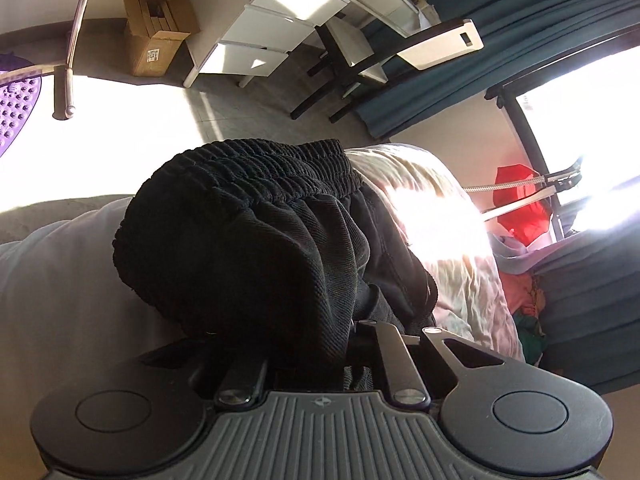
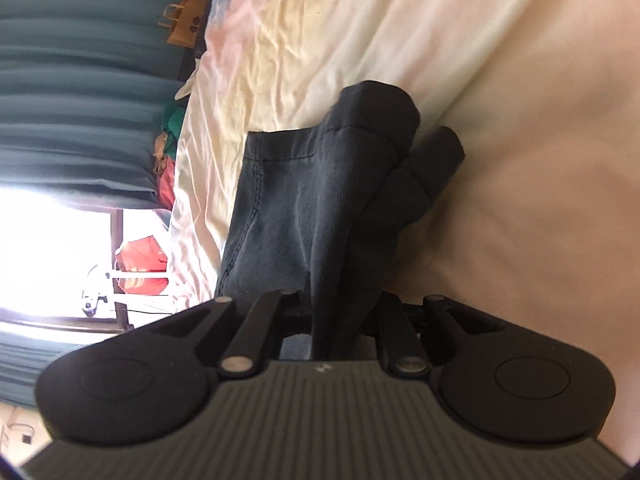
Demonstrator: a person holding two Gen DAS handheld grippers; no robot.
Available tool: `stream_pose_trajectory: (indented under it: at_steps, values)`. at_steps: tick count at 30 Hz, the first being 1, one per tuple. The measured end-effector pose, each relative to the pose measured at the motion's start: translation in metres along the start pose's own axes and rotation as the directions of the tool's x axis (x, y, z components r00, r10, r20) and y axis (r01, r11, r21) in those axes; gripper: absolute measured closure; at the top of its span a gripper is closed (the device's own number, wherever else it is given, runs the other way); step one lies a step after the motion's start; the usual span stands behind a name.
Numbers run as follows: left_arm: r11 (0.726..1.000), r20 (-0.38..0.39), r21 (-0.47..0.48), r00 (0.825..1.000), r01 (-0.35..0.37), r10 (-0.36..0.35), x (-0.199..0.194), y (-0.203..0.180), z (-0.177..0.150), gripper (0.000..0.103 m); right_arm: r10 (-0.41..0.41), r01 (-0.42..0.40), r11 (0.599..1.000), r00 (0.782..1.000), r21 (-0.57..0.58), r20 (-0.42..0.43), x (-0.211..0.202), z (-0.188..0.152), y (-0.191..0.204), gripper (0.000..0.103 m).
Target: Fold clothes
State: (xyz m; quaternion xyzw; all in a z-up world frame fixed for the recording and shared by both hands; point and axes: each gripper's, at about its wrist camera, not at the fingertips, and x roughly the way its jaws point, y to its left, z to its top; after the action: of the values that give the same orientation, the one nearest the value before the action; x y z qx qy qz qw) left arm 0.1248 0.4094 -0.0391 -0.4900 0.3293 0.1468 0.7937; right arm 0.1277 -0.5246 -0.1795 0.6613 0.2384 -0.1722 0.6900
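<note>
In the left wrist view, black trousers point(image 1: 248, 232) with a ribbed elastic waistband are bunched up over my left gripper point(image 1: 320, 344). The gripper is shut on the cloth, which hides its fingertips. In the right wrist view, the same dark trousers point(image 2: 320, 192) hang from my right gripper point(image 2: 336, 316) above the pale bed sheet point(image 2: 320, 40). Two ribbed cuffs point(image 2: 400, 136) stick out at the far end. The right gripper is shut on a fold of the fabric, and its fingertips are covered too.
A cardboard box point(image 1: 156, 32), white drawers point(image 1: 260, 36) and a dark chair point(image 1: 352, 64) stand on the floor beyond the bed. Teal curtains point(image 2: 80, 80) and a bright window sit to the side. By the bed edge are a clothes pile point(image 1: 524, 288), a red cloth point(image 2: 140, 264) on a rack and a paper bag point(image 2: 186, 20).
</note>
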Motion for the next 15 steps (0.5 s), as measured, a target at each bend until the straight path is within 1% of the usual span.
stream_pose_trajectory:
  at_steps: [2, 3, 5, 6, 7, 8, 10, 11, 12, 13, 14, 15]
  values:
    - [1.0, -0.008, 0.005, 1.0, 0.025, -0.025, -0.003, 0.009, -0.004, 0.086, 0.006, -0.006, 0.999, 1.0, 0.054, 0.006, -0.009, -0.001, -0.009, 0.081]
    - [0.999, -0.02, 0.03, 0.999, 0.029, -0.028, -0.005, 0.009, -0.005, 0.083, 0.005, -0.007, 0.998, 1.0, 0.067, 0.018, -0.016, -0.001, -0.011, 0.078]
    - [0.99, -0.041, 0.14, 0.999, 0.019, -0.013, -0.011, 0.002, -0.01, 0.074, 0.004, -0.009, 0.996, 0.999, 0.093, 0.045, -0.03, -0.001, -0.015, 0.07]
    - [0.981, -0.038, 0.192, 0.999, 0.005, 0.003, -0.017, -0.003, -0.014, 0.061, 0.01, -0.017, 0.995, 0.998, 0.103, 0.067, -0.038, -0.001, -0.016, 0.067]
    - [0.97, -0.034, 0.244, 0.999, -0.009, 0.018, -0.024, -0.007, -0.018, 0.053, 0.023, -0.032, 0.993, 0.996, 0.11, 0.085, -0.046, -0.001, -0.017, 0.061]
    - [0.955, -0.028, 0.297, 0.999, -0.025, 0.035, -0.031, -0.011, -0.023, 0.052, 0.034, -0.047, 0.992, 0.994, 0.116, 0.104, -0.054, -0.001, -0.017, 0.055]
    - [0.905, 0.015, 0.417, 0.996, -0.083, 0.084, -0.049, -0.023, -0.039, 0.051, 0.076, -0.092, 0.99, 0.986, 0.103, 0.152, -0.072, -0.003, -0.017, 0.054]
    - [0.876, 0.021, 0.474, 0.995, -0.093, 0.095, -0.059, -0.029, -0.048, 0.047, 0.106, -0.123, 0.988, 0.98, 0.089, 0.168, -0.079, -0.005, -0.016, 0.053]
    - [0.848, 0.021, 0.523, 0.996, -0.088, 0.09, -0.068, -0.035, -0.059, 0.038, 0.135, -0.151, 0.986, 0.974, 0.075, 0.181, -0.085, -0.006, -0.014, 0.053]
    - [0.817, 0.022, 0.571, 0.996, -0.081, 0.084, -0.077, -0.042, -0.07, 0.034, 0.158, -0.172, 0.983, 0.97, 0.064, 0.183, -0.089, -0.006, -0.012, 0.051]
    - [0.781, 0.026, 0.621, 0.997, -0.068, 0.067, -0.085, -0.051, -0.082, 0.033, 0.176, -0.189, 0.98, 0.969, 0.056, 0.176, -0.09, -0.006, -0.012, 0.042]
    - [0.74, 0.03, 0.67, 0.998, -0.056, 0.049, -0.092, -0.06, -0.096, 0.029, 0.193, -0.204, 0.978, 0.967, 0.05, 0.165, -0.091, -0.006, -0.011, 0.04]
